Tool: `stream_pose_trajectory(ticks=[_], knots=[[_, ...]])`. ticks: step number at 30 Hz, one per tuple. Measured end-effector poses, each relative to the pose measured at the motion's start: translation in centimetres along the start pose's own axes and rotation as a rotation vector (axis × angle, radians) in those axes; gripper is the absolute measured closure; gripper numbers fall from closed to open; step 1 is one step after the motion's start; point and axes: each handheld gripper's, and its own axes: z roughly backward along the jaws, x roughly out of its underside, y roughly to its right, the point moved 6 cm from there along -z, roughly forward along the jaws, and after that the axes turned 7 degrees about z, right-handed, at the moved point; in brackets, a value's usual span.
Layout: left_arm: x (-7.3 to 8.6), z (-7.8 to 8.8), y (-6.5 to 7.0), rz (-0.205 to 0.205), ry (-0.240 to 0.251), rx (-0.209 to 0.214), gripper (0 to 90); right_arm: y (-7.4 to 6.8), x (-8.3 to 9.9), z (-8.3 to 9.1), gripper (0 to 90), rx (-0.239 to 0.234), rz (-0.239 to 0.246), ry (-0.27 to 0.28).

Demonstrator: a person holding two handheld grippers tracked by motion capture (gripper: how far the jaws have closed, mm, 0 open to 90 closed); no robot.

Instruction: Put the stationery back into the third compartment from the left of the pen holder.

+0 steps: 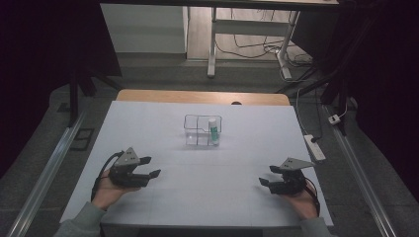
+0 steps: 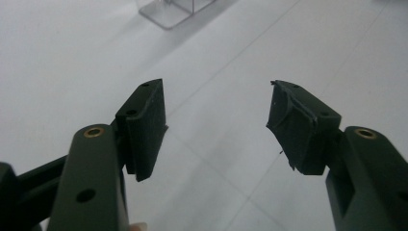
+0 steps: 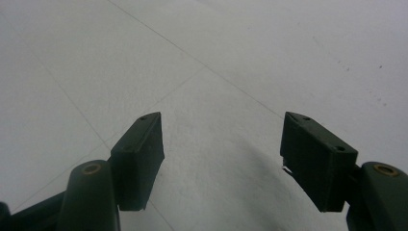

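White sheeting, matte and faintly creased in straight lines, covers the surface [image 1: 197,197], with a strip of pale wood showing along its far edge. In the lower left of the high view the left tongs [image 1: 152,167] lie in a hand [image 1: 109,191] resting low on the sheet, a grey-green sleeve behind it; their black jaws point toward the middle of the frame, spread apart with nothing between them. In the lower right the right tongs [image 1: 267,175] mirror that pose, held in the other hand [image 1: 302,202], jaws likewise parted and empty. The left gripper view shows flat, blocky black pads, the right-hand one ragged along its edge, above brass-ringed screw holes. A clear plastic box with inner dividers [image 1: 202,131] stands at the centre of the high view, well apart from both tongs; its corner also shows at the top of the left gripper view [image 2: 168,12]. A small white bottle with a green label [image 1: 213,130] stands upright in the box's right compartment.
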Motion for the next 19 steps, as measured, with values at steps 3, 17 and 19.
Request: stream_pose_trajectory(ticks=[3, 17, 19], knots=[[0.7, 0.2, -0.2, 0.012, -0.004, -0.004, 37.2, 0.0, 0.0, 0.0, 31.0, 0.001, 0.003, -0.002], [1.5, 0.4, -0.8, 0.022, 0.005, -0.006, 35.9, -0.1, -0.1, 0.2, 31.1, 0.007, 0.01, 0.006], [1.5, 0.4, -0.9, 0.024, 0.006, -0.007, 35.7, -0.2, -0.1, 0.3, 31.1, 0.009, 0.011, 0.01]])
